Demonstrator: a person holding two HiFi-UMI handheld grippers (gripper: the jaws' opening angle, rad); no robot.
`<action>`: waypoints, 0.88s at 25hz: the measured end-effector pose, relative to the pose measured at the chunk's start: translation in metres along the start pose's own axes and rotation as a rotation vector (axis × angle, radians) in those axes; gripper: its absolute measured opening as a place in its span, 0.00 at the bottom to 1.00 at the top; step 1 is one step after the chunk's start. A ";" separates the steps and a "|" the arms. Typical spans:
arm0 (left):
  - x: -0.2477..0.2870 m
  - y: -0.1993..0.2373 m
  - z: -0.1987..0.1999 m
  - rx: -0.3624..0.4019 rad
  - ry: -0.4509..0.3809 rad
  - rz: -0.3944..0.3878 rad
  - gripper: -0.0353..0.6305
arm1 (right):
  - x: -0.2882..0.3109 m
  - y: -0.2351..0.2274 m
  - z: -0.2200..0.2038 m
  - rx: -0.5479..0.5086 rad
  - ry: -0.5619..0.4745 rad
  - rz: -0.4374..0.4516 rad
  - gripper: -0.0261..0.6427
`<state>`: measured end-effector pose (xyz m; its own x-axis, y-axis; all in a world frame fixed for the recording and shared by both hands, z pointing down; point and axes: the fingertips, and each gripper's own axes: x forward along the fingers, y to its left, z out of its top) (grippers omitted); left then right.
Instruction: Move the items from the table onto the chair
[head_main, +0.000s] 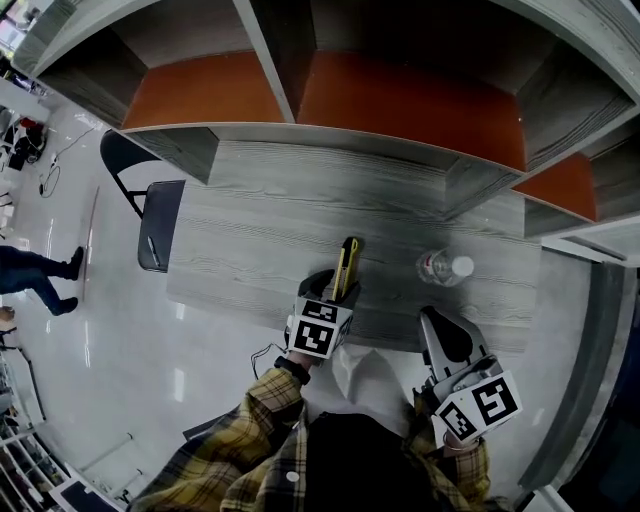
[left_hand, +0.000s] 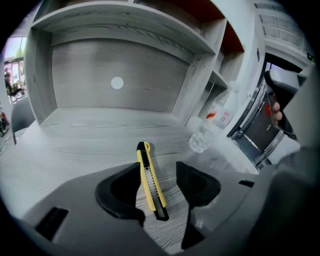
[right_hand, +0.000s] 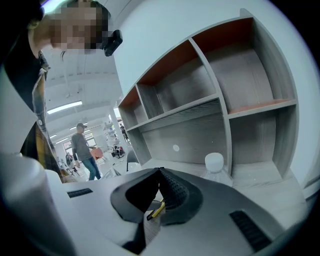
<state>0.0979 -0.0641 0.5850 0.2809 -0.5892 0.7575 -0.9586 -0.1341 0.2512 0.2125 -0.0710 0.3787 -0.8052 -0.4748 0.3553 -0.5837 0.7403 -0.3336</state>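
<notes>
The chair (head_main: 160, 225) is standing off the table's (head_main: 250, 255) left end; the left gripper (head_main: 333, 288) is tilting down over the near edge, its jaws parted and straddling the yellow utility knife (head_main: 346, 262) without pressing it; the plastic bottle (head_main: 443, 267) is standing ahead of the flatter-held right gripper (head_main: 447, 338), whose jaws are clenched on nothing; only the left gripper view is catching the bottle's red label, which is unreadable.

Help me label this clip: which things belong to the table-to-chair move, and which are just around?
Job: yellow utility knife, clear bottle, table, chair.
Just around: shelf unit, passer-by in the background.
</notes>
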 end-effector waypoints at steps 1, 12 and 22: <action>0.006 0.003 -0.007 -0.002 0.019 0.017 0.38 | -0.001 -0.001 -0.003 0.008 0.003 0.001 0.07; 0.031 0.013 -0.038 -0.029 0.100 0.146 0.33 | -0.012 -0.013 -0.018 0.064 -0.001 0.003 0.07; 0.030 0.020 -0.039 -0.036 0.101 0.201 0.23 | -0.020 -0.023 -0.018 0.063 -0.007 0.007 0.07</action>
<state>0.0891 -0.0532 0.6364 0.0890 -0.5182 0.8506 -0.9941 0.0076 0.1087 0.2435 -0.0703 0.3952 -0.8100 -0.4730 0.3466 -0.5831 0.7126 -0.3902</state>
